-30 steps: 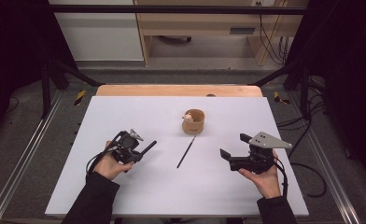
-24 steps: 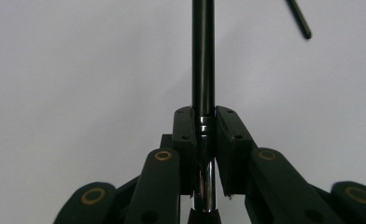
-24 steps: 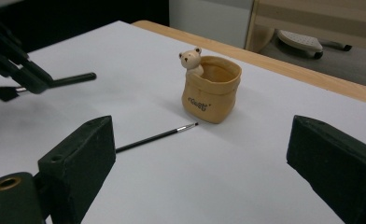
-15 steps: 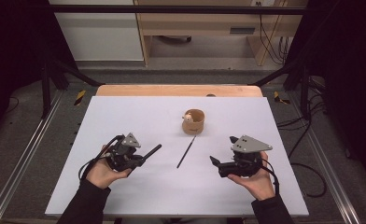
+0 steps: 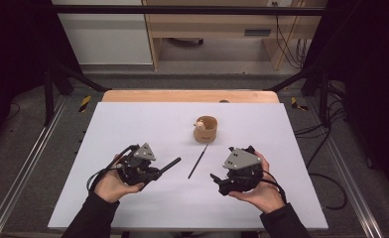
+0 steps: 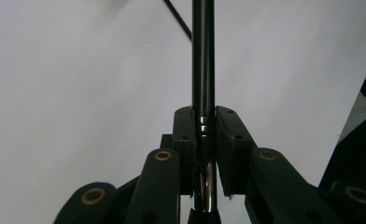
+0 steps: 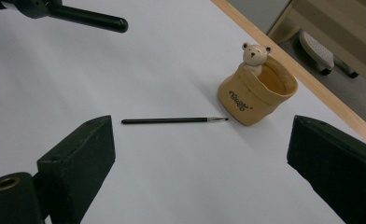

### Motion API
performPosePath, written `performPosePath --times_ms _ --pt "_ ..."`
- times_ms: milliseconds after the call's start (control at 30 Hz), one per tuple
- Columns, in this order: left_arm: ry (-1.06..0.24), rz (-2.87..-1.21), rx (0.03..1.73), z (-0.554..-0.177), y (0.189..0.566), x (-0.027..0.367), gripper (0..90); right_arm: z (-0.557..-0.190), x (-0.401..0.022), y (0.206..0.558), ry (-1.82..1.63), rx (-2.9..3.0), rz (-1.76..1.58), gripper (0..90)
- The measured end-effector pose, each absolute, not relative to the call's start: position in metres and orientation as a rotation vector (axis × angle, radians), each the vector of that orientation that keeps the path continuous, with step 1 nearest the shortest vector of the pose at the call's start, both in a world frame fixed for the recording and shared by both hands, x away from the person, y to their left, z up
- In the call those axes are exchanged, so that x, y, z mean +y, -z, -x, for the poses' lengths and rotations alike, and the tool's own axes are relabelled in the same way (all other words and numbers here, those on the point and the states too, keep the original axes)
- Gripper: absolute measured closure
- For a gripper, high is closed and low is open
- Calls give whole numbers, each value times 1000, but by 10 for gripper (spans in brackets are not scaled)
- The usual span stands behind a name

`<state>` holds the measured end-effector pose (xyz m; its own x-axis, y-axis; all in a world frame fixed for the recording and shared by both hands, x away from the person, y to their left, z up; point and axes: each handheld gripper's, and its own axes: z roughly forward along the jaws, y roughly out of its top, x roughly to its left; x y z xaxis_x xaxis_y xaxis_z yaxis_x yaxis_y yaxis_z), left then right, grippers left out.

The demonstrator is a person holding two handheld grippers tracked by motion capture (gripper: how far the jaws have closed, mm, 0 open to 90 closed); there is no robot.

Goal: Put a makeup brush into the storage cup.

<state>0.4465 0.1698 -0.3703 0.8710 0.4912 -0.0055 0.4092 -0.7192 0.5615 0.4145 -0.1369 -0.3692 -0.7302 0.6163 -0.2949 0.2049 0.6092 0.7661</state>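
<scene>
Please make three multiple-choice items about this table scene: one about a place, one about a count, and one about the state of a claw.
1. Where does the thin brush lie?
A. inside the cup
B. flat on the table, bristle end close to the cup
C. in the right claw

2. How many brushes are there?
A. one
B. two
C. four

3. What is the state of the left claw?
A. open and empty
B. shut on a thick black brush handle
C. shut on the cup

Answers:
1 B, it lies on the white table beside the bear cup.
2 B, the thin brush plus the thick black brush handle.
3 B, the jaws clamp the handle; the right claw stands open.
</scene>
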Motion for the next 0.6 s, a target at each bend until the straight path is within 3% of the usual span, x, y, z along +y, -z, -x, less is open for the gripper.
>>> performPosePath --times_ms 600 --pt "-131 -2505 547 -445 361 140 784 -402 -117 368 -839 2360 -430 97"
